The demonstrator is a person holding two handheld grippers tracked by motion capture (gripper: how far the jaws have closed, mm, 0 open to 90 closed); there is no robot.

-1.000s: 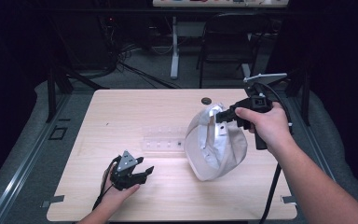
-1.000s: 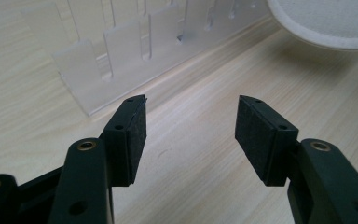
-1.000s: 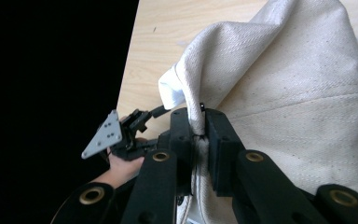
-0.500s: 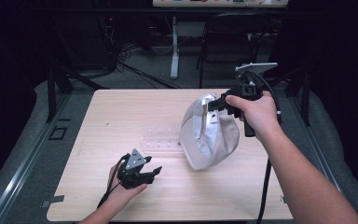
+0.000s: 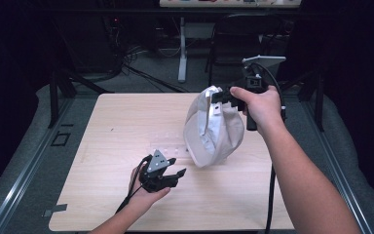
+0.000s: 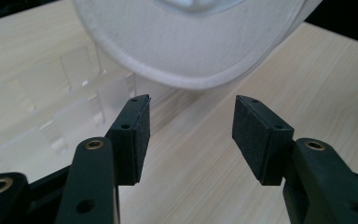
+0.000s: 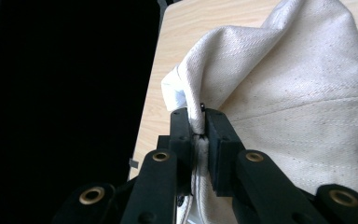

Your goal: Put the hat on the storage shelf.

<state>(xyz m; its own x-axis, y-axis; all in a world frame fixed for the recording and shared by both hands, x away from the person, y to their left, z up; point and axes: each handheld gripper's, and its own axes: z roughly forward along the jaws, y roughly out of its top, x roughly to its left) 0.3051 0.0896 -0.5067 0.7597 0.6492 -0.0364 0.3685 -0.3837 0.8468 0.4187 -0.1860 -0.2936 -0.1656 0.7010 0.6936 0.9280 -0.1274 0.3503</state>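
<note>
The right tongs point(image 5: 217, 99) are clamping shut on a fold at the edge of the white cap point(image 5: 213, 127), and since a second ago they are carrying it higher and farther from the person, so the cap is hanging over the right half of the worktop point(image 5: 126, 122). The left tongs point(image 5: 175, 175) are standing wide open and empty low over the near worktop, now pointing at the cap. The cap is showing cream twill, a stitched seam and a curved brim.
</note>
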